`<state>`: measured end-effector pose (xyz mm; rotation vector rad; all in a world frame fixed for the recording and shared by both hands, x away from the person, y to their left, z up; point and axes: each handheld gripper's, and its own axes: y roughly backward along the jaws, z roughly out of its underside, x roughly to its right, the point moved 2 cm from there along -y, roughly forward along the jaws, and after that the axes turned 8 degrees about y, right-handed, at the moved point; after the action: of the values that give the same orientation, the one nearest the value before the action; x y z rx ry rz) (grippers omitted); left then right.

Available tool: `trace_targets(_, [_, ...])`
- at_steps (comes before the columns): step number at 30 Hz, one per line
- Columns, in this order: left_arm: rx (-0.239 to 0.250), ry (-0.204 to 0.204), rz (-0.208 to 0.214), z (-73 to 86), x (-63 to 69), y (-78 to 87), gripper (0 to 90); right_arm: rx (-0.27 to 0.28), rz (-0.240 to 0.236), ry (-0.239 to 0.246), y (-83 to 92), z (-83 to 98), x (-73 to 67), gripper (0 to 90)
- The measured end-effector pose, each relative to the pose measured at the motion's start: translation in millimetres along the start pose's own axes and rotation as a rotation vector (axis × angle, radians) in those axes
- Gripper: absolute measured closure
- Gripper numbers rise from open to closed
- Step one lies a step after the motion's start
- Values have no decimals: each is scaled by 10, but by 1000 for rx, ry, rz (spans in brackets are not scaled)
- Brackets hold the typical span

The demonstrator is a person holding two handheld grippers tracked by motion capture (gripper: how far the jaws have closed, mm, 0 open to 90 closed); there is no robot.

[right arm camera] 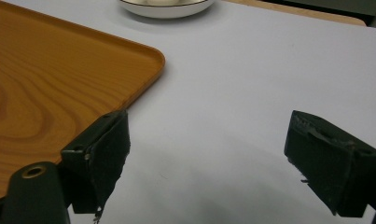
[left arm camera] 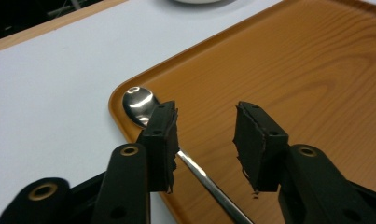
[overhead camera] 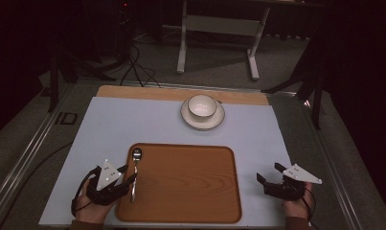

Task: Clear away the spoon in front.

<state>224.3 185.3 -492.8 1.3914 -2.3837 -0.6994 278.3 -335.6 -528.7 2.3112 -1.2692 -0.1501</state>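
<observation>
A: Where do we stand with the spoon [overhead camera: 135, 168]?

B: It lies along the left edge of the tray [overhead camera: 181, 211], bowl end toward the upper left corner of it, handle running down toward the bottom of the frame. Our left gripper [overhead camera: 127, 174] sits right at the handle. In the left gripper view its fingers [left arm camera: 163, 140] are apart, with the handle passing close under the left-hand one rather than between the two, so nothing is gripped.

A: Why keep it there, open?

B: We judge it's either just let go or lining up for a pick; the open jaws straddling the tray's edge fit both. The spoon is resting on its own.

A: And the right gripper [overhead camera: 271, 175]?

B: It waits at the lower right, off the tray, over the pale mat on the counter [overhead camera: 104, 120]. Its fingers [right arm camera: 106, 154] are wide apart on nothing, probably parked out of the way.

A: The cup [overhead camera: 202, 106]?

B: Upper middle, standing on its saucer [overhead camera: 187, 117], well apart from the tray. We'd guess it's next for the free hand.
</observation>
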Motion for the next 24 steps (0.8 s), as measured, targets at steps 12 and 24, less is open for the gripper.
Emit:
trace_targets(12, [45, 33, -21, -148, -123, 9, 476, 1, 1, 1, 5, -1, 2, 140])
trace_targets(24, [83, 88, -79, -326, -411, -39, 439, 2, 2, -1, 8, -2, 2, 140])
